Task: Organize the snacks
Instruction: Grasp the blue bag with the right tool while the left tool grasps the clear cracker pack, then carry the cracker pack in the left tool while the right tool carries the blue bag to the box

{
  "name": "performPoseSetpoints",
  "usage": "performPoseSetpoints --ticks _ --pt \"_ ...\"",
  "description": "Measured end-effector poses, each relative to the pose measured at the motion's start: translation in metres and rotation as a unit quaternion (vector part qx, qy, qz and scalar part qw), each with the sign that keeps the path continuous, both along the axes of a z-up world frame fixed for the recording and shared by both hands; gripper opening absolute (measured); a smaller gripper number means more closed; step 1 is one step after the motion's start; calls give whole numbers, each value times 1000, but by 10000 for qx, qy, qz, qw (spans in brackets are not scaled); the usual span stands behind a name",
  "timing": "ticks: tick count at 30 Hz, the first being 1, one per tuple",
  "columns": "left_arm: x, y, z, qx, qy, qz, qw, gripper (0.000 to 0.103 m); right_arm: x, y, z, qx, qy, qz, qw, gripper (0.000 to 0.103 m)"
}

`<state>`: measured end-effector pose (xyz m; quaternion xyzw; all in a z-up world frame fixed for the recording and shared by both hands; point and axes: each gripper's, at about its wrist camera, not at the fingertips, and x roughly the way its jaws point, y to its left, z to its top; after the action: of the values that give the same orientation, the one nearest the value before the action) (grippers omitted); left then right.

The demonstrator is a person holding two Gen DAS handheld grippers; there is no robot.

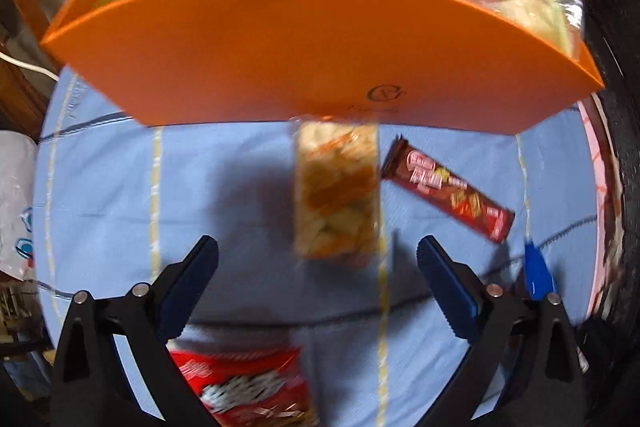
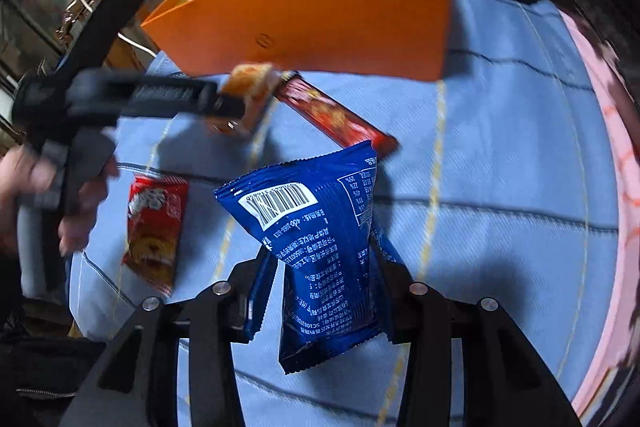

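Left gripper (image 1: 318, 255): jaws spread wide, holding nothing. Straight ahead of the gap, between the fingertips and the orange box (image 1: 320, 67), lies the clear cracker pack (image 1: 338, 187). Its long axis runs away from the claw toward the box wall, its far end touching or just short of that wall; blur hides which. In the right wrist view the pack (image 2: 250, 91) sits at the tip of the left gripper (image 2: 224, 99), and contact cannot be judged there.

To the right of the pack, also before the box, lies the brown bar (image 1: 446, 189), angled away from the box wall. The red bag (image 1: 244, 387) lies nearer than the claw, farthest from the box.

Right gripper (image 2: 324, 267): closed on the blue bag (image 2: 316, 247), which is pinched at mid-body and stands up between the fingers, clear of the blue cloth (image 2: 500, 187).

The left hand (image 2: 60, 199) holds its tool low and level, pointing at the box. The left claw is much the nearer to the pack; a straight advance would likely straddle it across its narrow width.
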<state>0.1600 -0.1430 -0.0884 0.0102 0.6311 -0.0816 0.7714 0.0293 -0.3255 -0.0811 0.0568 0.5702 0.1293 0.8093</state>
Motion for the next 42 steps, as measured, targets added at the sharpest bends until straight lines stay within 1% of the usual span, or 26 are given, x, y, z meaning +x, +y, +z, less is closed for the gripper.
performPoseSetpoints --ticks 1,2,3,4,5,8,9,11,13,15,17,21,22,24,26,29,32,33,34,35,36,37,38,39,41,42 --pt "4 -1 -4 -48 68 102 9999 97 -3 -2 0 13 11 -46 10000 44" --pt "8 -1 -9 -93 166 200 9996 89 -5 -5 -1 37 25 -103 9999 44" --pt "13 -2 -16 -192 322 285 9989 65 -6 -7 -1 30 25 -146 9999 44" --pt "15 -3 -21 -240 465 298 9982 53 -7 -7 -1 18 13 -173 9998 44" --pt "15 -4 -20 -175 335 300 9988 47 -6 -9 0 27 3 -200 9998 44" --pt "13 -5 -25 -10 245 60 9997 47 -5 -8 4 55 -62 -232 9997 44" --pt "9 -1 -25 180 171 57 9997 46 -4 -7 7 64 -105 -210 9997 44" --pt "4 7 -25 305 111 76 9994 46 -1 -5 13 71 -178 -171 9997 44" --pt "-7 24 -24 199 134 171 9996 46 1 1 19 67 -252 -84 9996 44" --pt "-15 35 -22 230 108 246 9994 46 5 10 25 57 -319 34 9995 44" --pt "-25 50 -17 151 93 316 9993 46 8 18 32 57 -383 129 9992 44" --pt "-40 75 -3 1 -9 414 9991 45 15 25 55 121 -622 241 9977 44" --pt "-41 83 4 -50 -72 433 9990 45 16 25 62 162 -689 241 9972 44" --pt "-44 75 22 -168 -198 458 9986 45 21 24 77 233 -831 230 9960 44" --pt "-42 90 44 -269 -430 434 9978 45 24 24 91 269 -980 218 9946 44" --pt "-38 90 76 -410 -763 455 9952 45 30 25 111 335 -1227 224 9916 42" --pt "-24 91 114 -525 -1084 382 9920 45 40 26 131 436 -1510 242 9873 39" --pt "-16 88 122 -612 -1188 345 9904 45 48 28 139 418 -1629 280 9854 37" --pt "-13 87 130 -661 -1241 323 9895 45 54 30 142 391 -1646 315 9851 36" --pt "-8 85 137 -642 -1289 290 9891 45 62 33 140 352 -1517 413 9869 37" --pt "-6 84 140 -590 -1309 295 9892 45 67 35 133 347 -1250 560 9900 39" --pt "-5 85 137 -660 -1290 322 9889 45 70 40 116 330 -855 796 9926 45" --pt "-6 84 132 -717 -1236 325 9892 45 71 42 106 210 -769 809 9935 52" --pt "-7 82 127 -688 -1162 318 9903 45 72 45 93 1 -695 805 9943 61" --pt "-10 81 113 -632 -978 309 9927 45 78 55 49 -278 -375 912 9947 60" --pt "-11 81 108 -660 -891 352 9932 45 81 58 26 -441 -81 872 9952 60"
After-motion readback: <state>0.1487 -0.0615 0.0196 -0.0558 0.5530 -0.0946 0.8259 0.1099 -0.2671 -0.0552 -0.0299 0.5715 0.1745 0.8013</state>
